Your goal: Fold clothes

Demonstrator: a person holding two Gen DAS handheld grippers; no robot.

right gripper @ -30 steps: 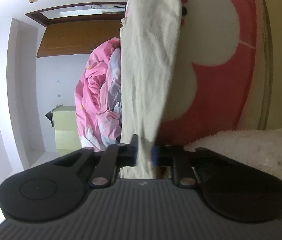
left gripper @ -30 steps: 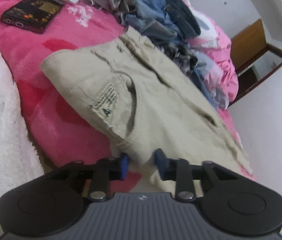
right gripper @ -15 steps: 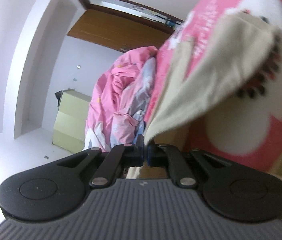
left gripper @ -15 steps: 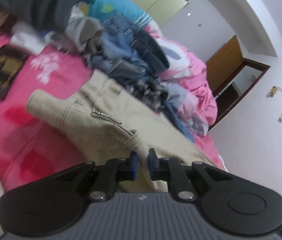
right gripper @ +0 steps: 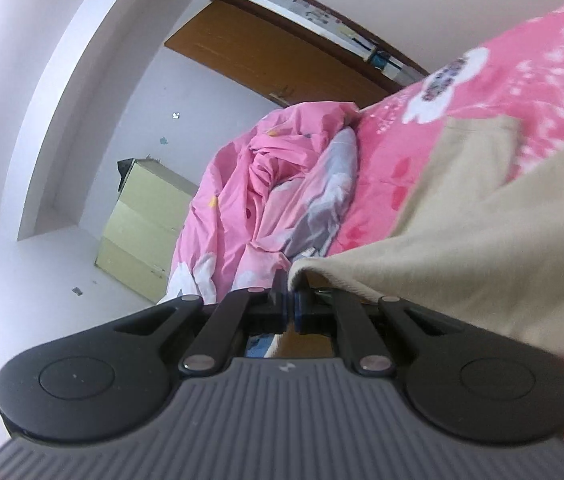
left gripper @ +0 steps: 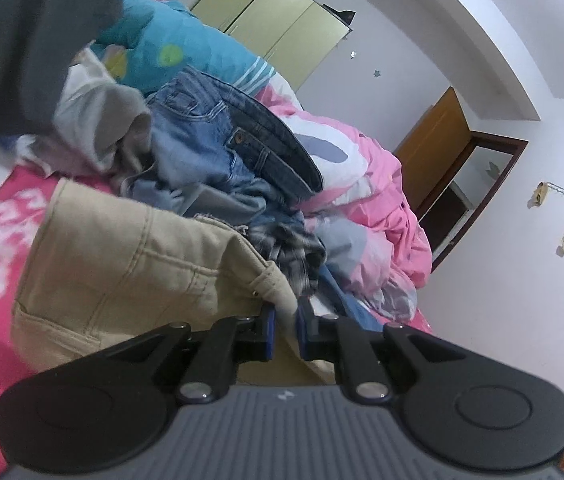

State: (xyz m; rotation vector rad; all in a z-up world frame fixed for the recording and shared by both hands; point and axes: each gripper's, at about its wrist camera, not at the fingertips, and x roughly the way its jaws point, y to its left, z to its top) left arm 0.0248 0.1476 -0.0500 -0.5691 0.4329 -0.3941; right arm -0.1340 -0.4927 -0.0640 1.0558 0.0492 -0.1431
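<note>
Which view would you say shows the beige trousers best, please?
The left wrist view: the beige trousers show seams, waistband and a rivet, pinched in the left tool. The right wrist view shows only plain, blurred cloth clamped in the right tool.

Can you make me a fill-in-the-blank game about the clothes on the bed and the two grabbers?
1. Both grabbers are pinching the same ____-colored trousers.
2. The left gripper holds the trousers by the waistband, next to a pile with blue ____ in it.
3. The bedspread under the trousers is ____ with white flowers.
4. Past the right gripper, the door is made of brown ____.

Missing words: beige; jeans; pink; wood
</note>
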